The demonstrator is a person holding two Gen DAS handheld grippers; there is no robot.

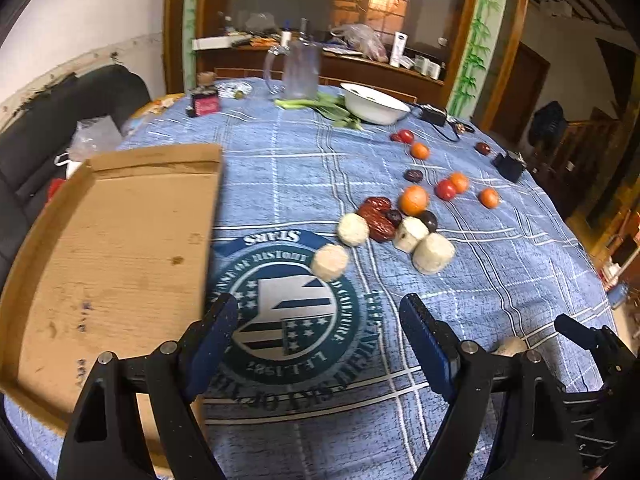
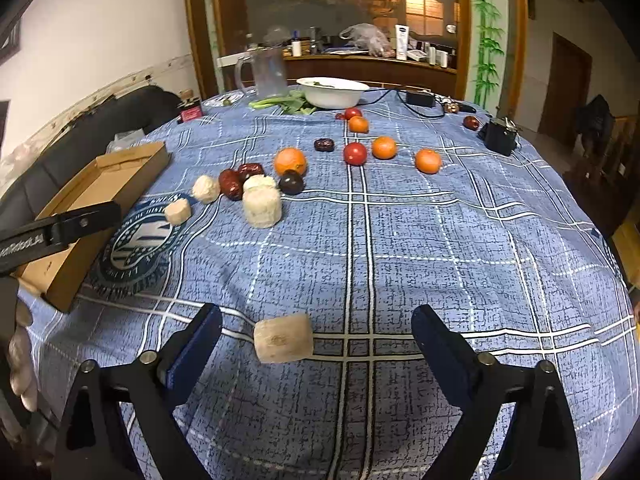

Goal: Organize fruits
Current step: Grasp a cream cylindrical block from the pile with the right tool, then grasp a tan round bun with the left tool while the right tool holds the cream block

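Fruits lie scattered on the blue checked tablecloth (image 2: 400, 240): several oranges such as the big one (image 2: 290, 161), tomatoes (image 2: 355, 153), dark plums (image 2: 291, 182), red dates (image 2: 231, 184) and pale peeled chunks (image 2: 262, 206). One pale chunk (image 2: 283, 337) lies just in front of my open right gripper (image 2: 316, 330), between the fingers' line. My left gripper (image 1: 320, 320) is open and empty beside the empty cardboard tray (image 1: 100, 260), with a pale chunk (image 1: 330, 262) just ahead. The tray also shows in the right wrist view (image 2: 108, 184).
A white bowl (image 2: 333, 92), a clear jug (image 2: 266, 72) and green leaves (image 2: 288, 104) stand at the table's far side. A black adapter with cable (image 2: 499, 136) sits at the far right. A dark sofa (image 1: 60, 120) is to the left of the table.
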